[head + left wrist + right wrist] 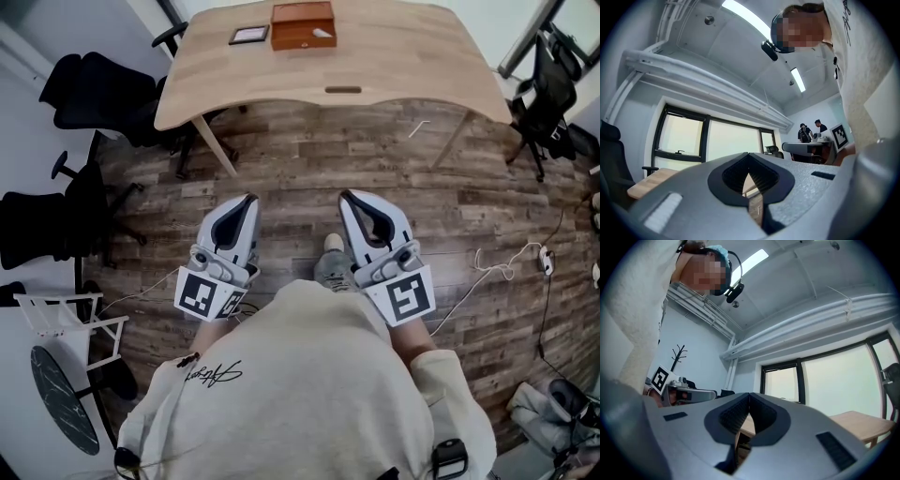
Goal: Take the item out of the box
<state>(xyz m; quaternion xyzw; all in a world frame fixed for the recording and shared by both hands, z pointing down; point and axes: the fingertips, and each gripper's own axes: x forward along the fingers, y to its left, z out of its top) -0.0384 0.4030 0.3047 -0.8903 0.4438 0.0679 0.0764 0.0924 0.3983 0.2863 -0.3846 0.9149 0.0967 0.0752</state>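
Observation:
A brown wooden box (303,24) with its lid down stands at the far side of the light wooden table (394,66), well ahead of me. A small black-framed card (248,35) lies just left of it. Both grippers are held close to my body over the plank floor, far short of the table. My left gripper (249,199) is shut with nothing in it, and its jaws meet at their tips in the left gripper view (749,157). My right gripper (347,195) is shut and empty too (750,395). What is inside the box is hidden.
Black office chairs stand left of the table (98,94) and further down the left side (56,225), another at the right (548,94). A white cable (497,267) lies on the floor at the right. Two people (811,131) stand at a far desk.

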